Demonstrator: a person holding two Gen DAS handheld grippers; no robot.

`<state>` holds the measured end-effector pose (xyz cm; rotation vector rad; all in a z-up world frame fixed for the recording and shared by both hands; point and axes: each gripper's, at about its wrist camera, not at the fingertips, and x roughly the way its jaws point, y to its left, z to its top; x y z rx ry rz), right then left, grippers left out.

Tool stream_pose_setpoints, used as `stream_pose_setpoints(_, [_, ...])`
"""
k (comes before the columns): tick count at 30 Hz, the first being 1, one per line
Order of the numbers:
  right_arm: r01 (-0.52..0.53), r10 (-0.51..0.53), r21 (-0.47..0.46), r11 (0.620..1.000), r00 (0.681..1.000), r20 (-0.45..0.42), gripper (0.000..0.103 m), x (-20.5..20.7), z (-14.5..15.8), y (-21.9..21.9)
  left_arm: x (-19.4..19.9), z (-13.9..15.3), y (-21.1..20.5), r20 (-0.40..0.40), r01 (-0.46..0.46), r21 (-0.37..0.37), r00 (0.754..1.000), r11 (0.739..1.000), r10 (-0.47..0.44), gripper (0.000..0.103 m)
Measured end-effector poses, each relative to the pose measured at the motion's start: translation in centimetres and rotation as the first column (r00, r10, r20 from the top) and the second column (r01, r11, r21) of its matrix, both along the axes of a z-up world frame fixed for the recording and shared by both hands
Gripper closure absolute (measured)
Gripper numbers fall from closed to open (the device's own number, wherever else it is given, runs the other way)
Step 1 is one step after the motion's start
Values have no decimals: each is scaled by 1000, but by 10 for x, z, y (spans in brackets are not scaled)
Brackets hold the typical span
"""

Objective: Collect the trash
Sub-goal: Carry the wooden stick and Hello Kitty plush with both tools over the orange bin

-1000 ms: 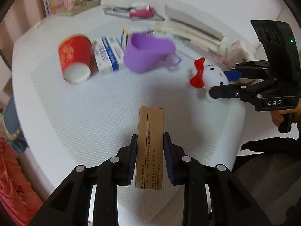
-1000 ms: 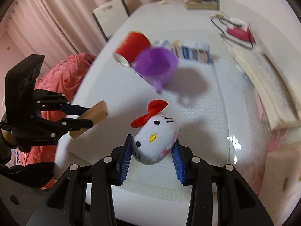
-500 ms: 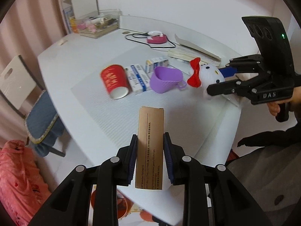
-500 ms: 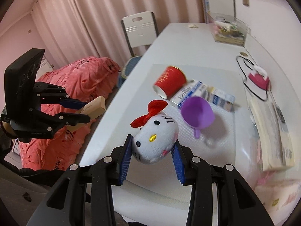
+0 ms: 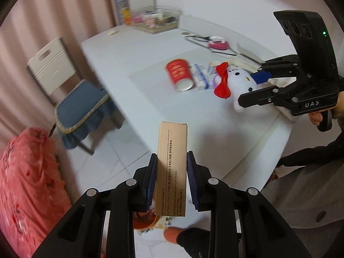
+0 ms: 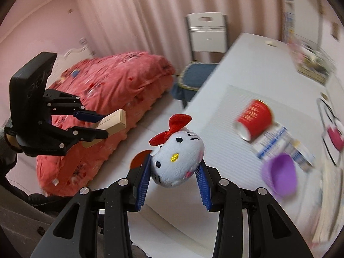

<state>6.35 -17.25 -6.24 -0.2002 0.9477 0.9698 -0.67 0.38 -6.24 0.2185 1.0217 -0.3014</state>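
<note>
left tongs (image 5: 171, 173) grip a cardboard box (image 5: 172, 163), right tongs (image 6: 175, 179) grip a plush cat (image 6: 177, 158); carrying off the tabletop (image 5: 133, 53); next probably drop both in a bin.

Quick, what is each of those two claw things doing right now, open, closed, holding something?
Left tool: closed on a slim tan cardboard box.
Right tool: closed on a white plush cat toy with a red bow.

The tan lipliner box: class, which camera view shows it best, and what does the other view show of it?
The left wrist view shows the tan lipliner box best: its printed face fills the centre, clamped in the left gripper. The right wrist view shows only one end and a side of it, small and far to the left, with no print legible.
</note>
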Motion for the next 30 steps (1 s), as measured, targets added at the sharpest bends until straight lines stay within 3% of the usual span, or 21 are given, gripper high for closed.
stream_pose_setpoints(7, [-175, 175, -13, 985, 985, -2, 62, -12, 0, 69, -25, -2, 44, -20, -141, 1, 990, 990, 141, 74])
stream_pose_setpoints(17, [-388, 387, -44, 921, 922, -20, 62, -40, -13, 175, -57, -17, 98, -65, -289, -4, 955, 957, 289, 74])
stream_pose_setpoints(24, [-474, 472, -56, 879, 881, -48, 62, -56, -32, 237, -68, -34, 138, -104, -351, -13, 932, 936, 348, 74])
stream_pose_setpoints(30, [-490, 482, -94, 867, 871, -89, 62, -58, -63, 275, -64, -60, 168, -135, -375, -42, 921, 926, 366, 74])
